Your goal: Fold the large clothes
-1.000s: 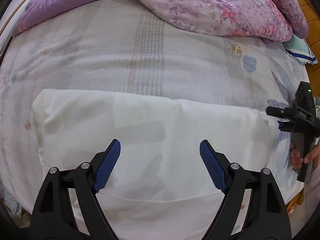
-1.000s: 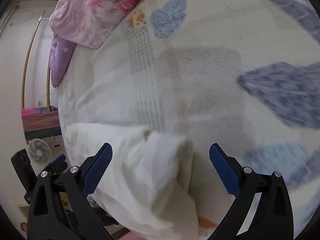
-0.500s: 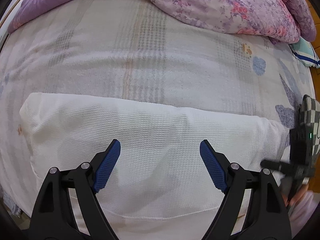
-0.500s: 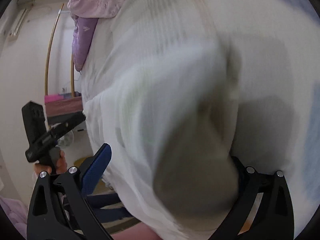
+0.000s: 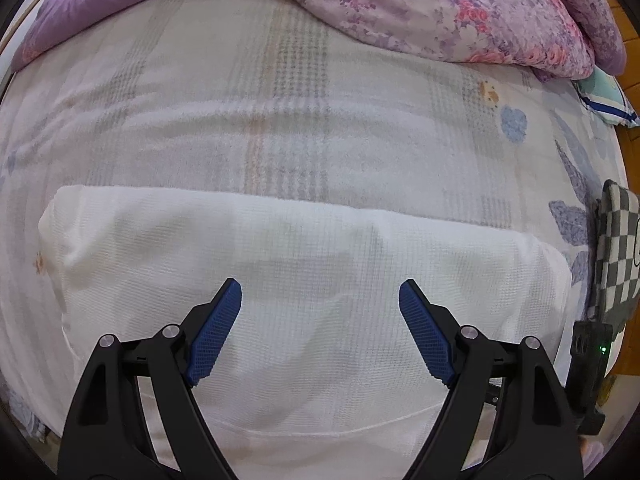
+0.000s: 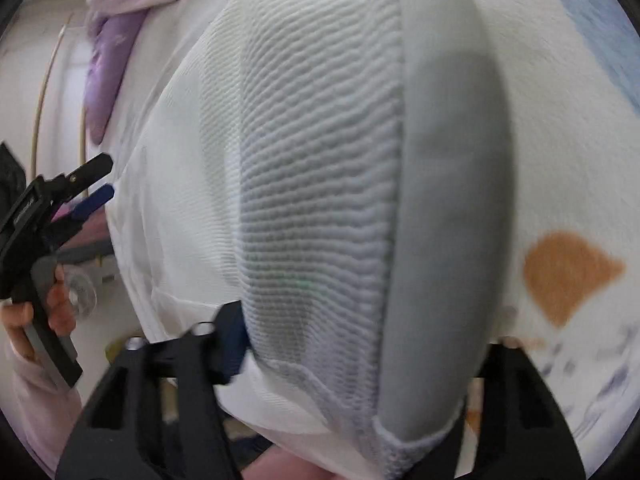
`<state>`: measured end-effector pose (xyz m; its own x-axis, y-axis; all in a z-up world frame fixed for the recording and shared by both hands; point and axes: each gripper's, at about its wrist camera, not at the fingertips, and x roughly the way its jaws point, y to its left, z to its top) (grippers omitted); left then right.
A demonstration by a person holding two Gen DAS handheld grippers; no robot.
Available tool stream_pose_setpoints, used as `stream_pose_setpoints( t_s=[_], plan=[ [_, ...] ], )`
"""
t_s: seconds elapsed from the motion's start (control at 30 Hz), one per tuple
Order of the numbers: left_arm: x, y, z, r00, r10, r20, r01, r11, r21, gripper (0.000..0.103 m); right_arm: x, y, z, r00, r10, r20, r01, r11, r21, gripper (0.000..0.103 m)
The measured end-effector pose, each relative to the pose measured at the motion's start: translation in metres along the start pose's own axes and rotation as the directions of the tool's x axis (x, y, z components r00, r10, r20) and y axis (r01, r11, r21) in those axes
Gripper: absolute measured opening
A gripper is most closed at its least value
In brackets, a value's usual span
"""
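Both of my tongs are at the white garment (image 5: 312, 264), which lies folded into a long band across the near part of the bed (image 5: 280, 128). Left gripper (image 5: 320, 320): it points straight down at the band, blue pads (image 5: 216, 332) set wide apart and easing inward slightly. No cloth is between them, and the weave below lies flat and unpinched. In the left wrist view the band runs from 9 o'clock to 3 o'clock, its far edge straight and its near hem curving at 6 o'clock.

Right gripper (image 6: 360, 360): its jaws are closing, and the end of the garment (image 6: 312, 168) bulges up between them and fills most of the right wrist view. The left blue pad (image 6: 232, 344) touches the cloth at 7 o'clock. The opposite pad is hidden behind the fold, so I cannot tell for certain that the grip is complete, though the cloth appears gathered. A grey shaded fold stands at 1 o'clock to 5 o'clock.

In that same view my left hand (image 6: 52, 304) holds the other tool at 9 o'clock. A floral quilt (image 5: 440, 12) is heaped at 12 o'clock to 2 o'clock in the left wrist view, and a checkered cloth (image 5: 616, 248) sits at 3 o'clock, just beside the band's right end.
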<state>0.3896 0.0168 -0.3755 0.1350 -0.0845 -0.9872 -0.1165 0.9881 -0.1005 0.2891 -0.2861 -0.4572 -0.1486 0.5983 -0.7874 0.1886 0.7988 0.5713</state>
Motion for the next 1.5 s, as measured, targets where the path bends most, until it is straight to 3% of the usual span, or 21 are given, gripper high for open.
stream_pose_setpoints(
  t_s=[0.07, 0.1, 0.17, 0.23, 0.3, 0.43, 0.57, 0.7, 0.8, 0.87, 0.97, 1.03, 1.1, 1.2, 1.3, 1.33, 1.4, 1.5],
  plan=[
    [0.001, 0.0, 0.005, 1.0, -0.002, -0.005, 0.002, 1.0, 0.014, 0.06, 0.001, 0.005, -0.005, 0.999, -0.029, 0.018, 0.028, 0.999, 0.036, 0.039],
    [0.001, 0.0, 0.008, 1.0, -0.003, -0.01, 0.003, 1.0, 0.02, 0.055, 0.002, 0.01, -0.007, 0.997, -0.07, 0.031, 0.069, 0.997, 0.039, 0.038],
    [0.001, 0.001, 0.013, 1.0, -0.013, -0.015, 0.013, 1.0, 0.026, 0.022, 0.007, 0.018, -0.008, 0.99, -0.133, 0.041, 0.13, 0.988, 0.079, 0.037],
    [0.001, 0.002, 0.019, 1.0, -0.01, -0.024, 0.01, 1.0, 0.022, 0.005, 0.009, 0.024, -0.01, 0.983, -0.178, 0.042, 0.173, 0.98, 0.1, 0.037],
    [0.001, 0.004, 0.027, 0.999, -0.019, -0.026, 0.02, 1.0, 0.022, 0.001, 0.013, 0.032, -0.009, 0.974, -0.222, 0.039, 0.218, 0.971, 0.093, 0.037],
    [0.003, 0.003, 0.045, 0.999, -0.027, -0.037, 0.028, 0.999, 0.03, 0.0, 0.017, 0.033, -0.006, 0.972, -0.236, 0.017, 0.233, 0.966, 0.114, 0.037],
    [0.032, 0.002, 0.059, 0.993, -0.022, -0.115, 0.026, 0.999, 0.037, 0.0, 0.018, 0.034, 0.007, 0.971, -0.237, 0.007, 0.235, 0.964, 0.125, 0.038],
    [0.086, 0.005, 0.056, 0.973, -0.01, -0.232, 0.02, 0.999, 0.039, 0.0, 0.019, 0.027, 0.009, 0.973, -0.23, 0.004, 0.227, 0.964, 0.14, 0.04],
    [0.091, 0.013, 0.062, 0.959, -0.062, -0.278, 0.068, 0.998, 0.012, 0.0, 0.018, 0.023, 0.007, 0.973, -0.23, -0.003, 0.228, 0.964, 0.138, 0.04],
    [0.083, 0.015, 0.062, 0.944, -0.042, -0.328, 0.049, 0.999, 0.014, 0.0, 0.018, 0.022, 0.007, 0.974, -0.225, -0.009, 0.224, 0.964, 0.146, 0.04],
    [0.09, 0.008, 0.046, 0.938, 0.034, -0.345, -0.008, 0.997, 0.077, 0.0, 0.015, 0.019, 0.012, 0.972, -0.235, -0.019, 0.235, 0.96, 0.151, 0.04],
    [0.098, 0.015, 0.043, 0.95, 0.004, -0.311, 0.003, 1.0, 0.023, 0.001, 0.019, 0.022, 0.022, 0.971, -0.238, -0.02, 0.238, 0.96, 0.145, 0.041],
    [0.096, 0.024, 0.041, 0.943, -0.043, -0.331, 0.045, 0.999, -0.001, 0.0, 0.02, 0.024, 0.026, 0.973, -0.228, -0.024, 0.228, 0.962, 0.151, 0.041],
    [0.087, 0.025, 0.017, 0.924, -0.016, -0.381, 0.018, 1.0, 0.0, 0.0, 0.018, 0.025, 0.027, 0.973, -0.23, -0.027, 0.231, 0.961, 0.152, 0.04],
    [0.101, 0.013, -0.01, 0.948, 0.066, -0.311, -0.048, 0.997, 0.067, 0.0, 0.019, 0.024, 0.025, 0.97, -0.243, -0.015, 0.243, 0.959, 0.143, 0.041],
    [0.103, 0.014, -0.009, 0.951, 0.064, -0.303, -0.052, 0.998, 0.045, 0.001, 0.019, 0.024, 0.024, 0.97, -0.241, -0.006, 0.24, 0.96, 0.144, 0.041],
    [0.103, 0.019, -0.006, 0.937, 0.042, -0.345, -0.041, 0.999, 0.01, 0.0, 0.019, 0.025, 0.024, 0.972, -0.236, 0.008, 0.233, 0.963, 0.135, 0.041],
    [0.087, 0.02, -0.025, 0.93, 0.047, -0.365, -0.032, 0.998, 0.047, 0.0, 0.015, 0.026, 0.02, 0.972, -0.236, 0.012, 0.233, 0.962, 0.14, 0.041]
  ],
)
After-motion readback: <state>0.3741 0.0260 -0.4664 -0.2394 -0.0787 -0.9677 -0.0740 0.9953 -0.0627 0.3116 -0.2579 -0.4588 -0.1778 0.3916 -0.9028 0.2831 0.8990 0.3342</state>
